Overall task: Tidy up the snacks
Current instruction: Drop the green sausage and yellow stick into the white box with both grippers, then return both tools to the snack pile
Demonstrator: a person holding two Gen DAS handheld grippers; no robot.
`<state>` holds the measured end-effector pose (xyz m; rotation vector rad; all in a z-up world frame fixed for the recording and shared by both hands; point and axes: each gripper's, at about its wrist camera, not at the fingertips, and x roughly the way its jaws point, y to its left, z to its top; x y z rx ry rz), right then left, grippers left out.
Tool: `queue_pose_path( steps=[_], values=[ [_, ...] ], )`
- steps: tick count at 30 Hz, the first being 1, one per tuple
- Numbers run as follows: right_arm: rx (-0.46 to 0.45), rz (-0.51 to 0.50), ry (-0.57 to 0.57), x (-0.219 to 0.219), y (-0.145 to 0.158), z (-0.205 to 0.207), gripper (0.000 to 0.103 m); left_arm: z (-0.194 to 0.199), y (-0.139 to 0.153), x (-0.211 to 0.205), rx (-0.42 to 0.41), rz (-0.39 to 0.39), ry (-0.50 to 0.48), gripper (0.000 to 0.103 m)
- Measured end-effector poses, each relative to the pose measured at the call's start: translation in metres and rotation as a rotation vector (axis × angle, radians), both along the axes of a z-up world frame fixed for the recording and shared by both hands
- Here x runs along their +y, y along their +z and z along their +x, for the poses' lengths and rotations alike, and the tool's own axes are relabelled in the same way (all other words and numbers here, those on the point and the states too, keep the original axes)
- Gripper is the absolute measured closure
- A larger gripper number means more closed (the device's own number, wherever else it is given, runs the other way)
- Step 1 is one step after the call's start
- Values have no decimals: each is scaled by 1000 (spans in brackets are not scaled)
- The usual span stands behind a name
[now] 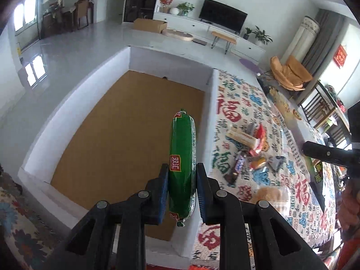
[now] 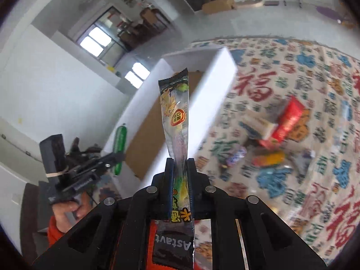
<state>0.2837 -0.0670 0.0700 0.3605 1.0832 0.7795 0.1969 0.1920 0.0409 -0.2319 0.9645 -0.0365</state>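
My left gripper is shut on a green sausage stick and holds it upright above the white box, whose brown cardboard floor is bare. My right gripper is shut on a long thin snack packet with yellow, green and black print, held high beside the box. The left gripper with its green sausage shows at the left of the right wrist view. A pile of loose snacks lies on the patterned cloth; it is blurred in the right wrist view.
The table wears a cloth printed with red, blue and green characters. A bread bag lies near the front. Part of the right gripper shows at the right edge. A TV stand and chairs stand beyond.
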Motion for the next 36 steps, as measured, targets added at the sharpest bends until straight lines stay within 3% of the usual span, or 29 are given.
queue_pose_path(
  steps=[6, 7, 8, 9, 10, 11, 12, 18, 22, 25, 29, 36],
  values=[
    [-54, 33, 103, 126, 4, 4, 90, 1, -23, 45, 52, 70, 118, 80],
    [-67, 35, 110, 138, 4, 5, 85, -1, -25, 49, 58, 88, 142, 80],
    [-84, 35, 112, 148, 5, 5, 79, -2, -25, 53, 55, 98, 166, 73],
    [-99, 41, 114, 155, 6, 4, 75, -3, -26, 56, 51, 103, 184, 53],
    [-108, 51, 119, 159, 9, 3, 69, -5, -24, 59, 40, 103, 201, 41],
    [-117, 60, 124, 158, 12, 2, 69, -9, -21, 61, 16, 105, 219, 21],
    [-131, 65, 127, 155, 16, 2, 69, -14, -16, 62, -20, 109, 235, 16],
    [-374, 28, 72, 97, 68, -15, 67, -31, 6, 48, -122, 62, 211, 15],
    [-523, -26, -34, 38, 95, -19, 51, -28, 25, 6, -165, 58, 114, 15],
    [-560, -95, -93, -2, 93, -19, 51, -36, 26, -30, -178, 38, 28, 12],
    [-532, -211, -154, -49, 60, -20, 49, -46, 4, -84, -148, 29, -74, 12],
    [-380, -404, -239, -121, -55, -30, 49, -54, -84, -160, 13, 102, -192, 12]
  ],
)
